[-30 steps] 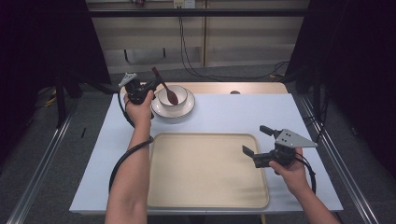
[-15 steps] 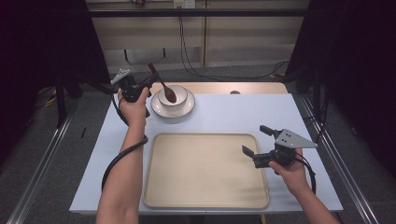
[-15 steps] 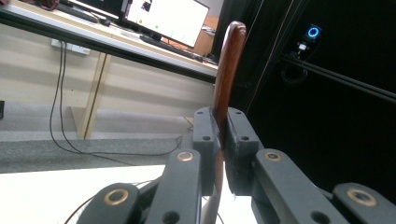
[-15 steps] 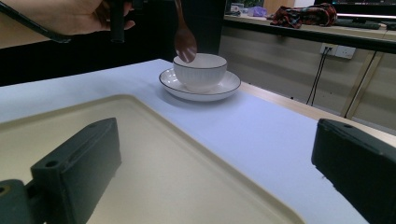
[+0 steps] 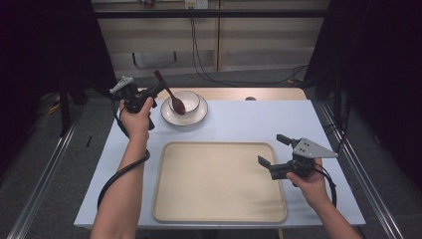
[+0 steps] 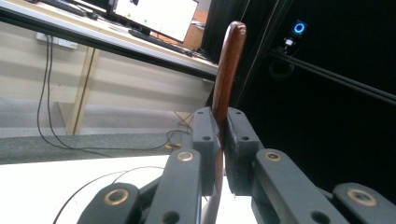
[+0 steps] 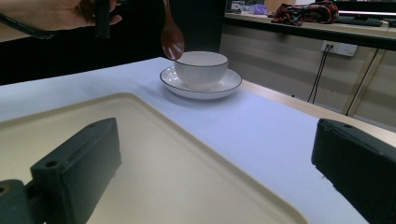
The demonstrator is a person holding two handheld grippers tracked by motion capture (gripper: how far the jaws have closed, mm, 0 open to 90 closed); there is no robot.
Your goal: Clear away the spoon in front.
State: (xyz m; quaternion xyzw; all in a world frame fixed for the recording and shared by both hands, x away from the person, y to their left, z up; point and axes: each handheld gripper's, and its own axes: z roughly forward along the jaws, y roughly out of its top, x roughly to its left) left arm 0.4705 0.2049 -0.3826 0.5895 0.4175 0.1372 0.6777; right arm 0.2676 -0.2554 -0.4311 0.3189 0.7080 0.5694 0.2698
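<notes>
Left gripper (image 5: 149, 95), seen from the high view, is clamped on the handle of a dark brown wooden spoon (image 5: 170, 94), whose bowl hangs over the small white ceramic bowl (image 5: 184, 102) on its white saucer with a dark rim (image 5: 198, 117) at the far side of the pale blue table top (image 5: 298, 119). Against the frame a second earlier, the left hand (image 5: 134, 119) has lifted and drawn away to the left, and the spoon has risen with it: its bowl, which lay down inside the white bowl, now sits higher, about at the rim. Bowl and saucer are where they were. Right gripper (image 5: 271, 154) hovers with its jaws spread wide and nothing between them, over the right edge of the flat cream-coloured rectangular plastic tray (image 5: 214, 184), in the same spot as before.

From the left gripper view, the two black jaws press on the spoon's handle (image 6: 228, 70) from both sides; the handle stands up between them, its rounded end above the pads.

From the right gripper view, the jaws stand far apart over the tray (image 7: 154, 154). Beyond it the white bowl (image 7: 201, 70) sits in the saucer (image 7: 224, 86), and the spoon's bowl (image 7: 172, 42) hangs just left of the white bowl's rim, held by the left hand (image 7: 56, 14) at the top edge.
</notes>
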